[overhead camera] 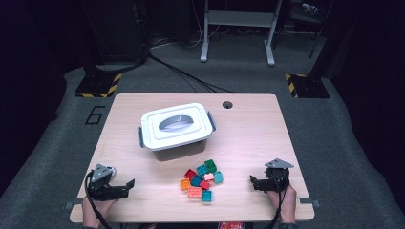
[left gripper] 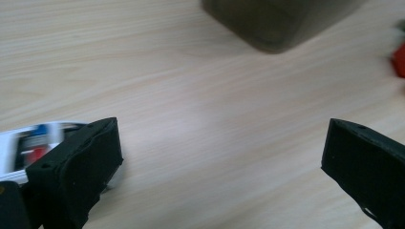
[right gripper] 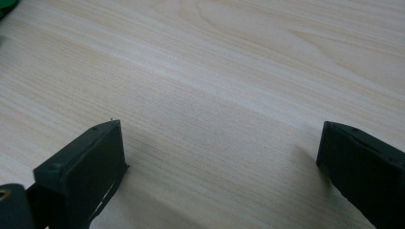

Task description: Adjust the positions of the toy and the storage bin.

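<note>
Lying in a loose heap on the table (overhead camera: pixel 248 129), a cluster of coloured toy bricks (overhead camera: pixel 201 180) sits between the two hand-held tools, well apart from each: off to the right of the left gripper (overhead camera: pixel 128 186) and off to the left of the right gripper (overhead camera: pixel 253 182). Beyond the bricks, farther from both tools, stands a white lidded box (overhead camera: pixel 175 126) with a grey handle recess in its lid.

The high view gives the whole layout, with both tools low over the near edge of the table, held by hands entering from below. The left gripper view (left gripper: pixel 219 157) shows its jaws spread wide with nothing but bare wood between them; ahead of them looms the blurred dark side of the box (left gripper: pixel 282 21), and a sliver of a red brick (left gripper: pixel 399 59) shows at the far right edge. A blurred white card or label with blue and red marks (left gripper: pixel 33 143) lies just behind one jaw.

The right gripper view (right gripper: pixel 217 152) likewise shows its jaws standing wide apart over empty wood grain, with a trace of green (right gripper: pixel 5 5) at the top left corner.
</note>
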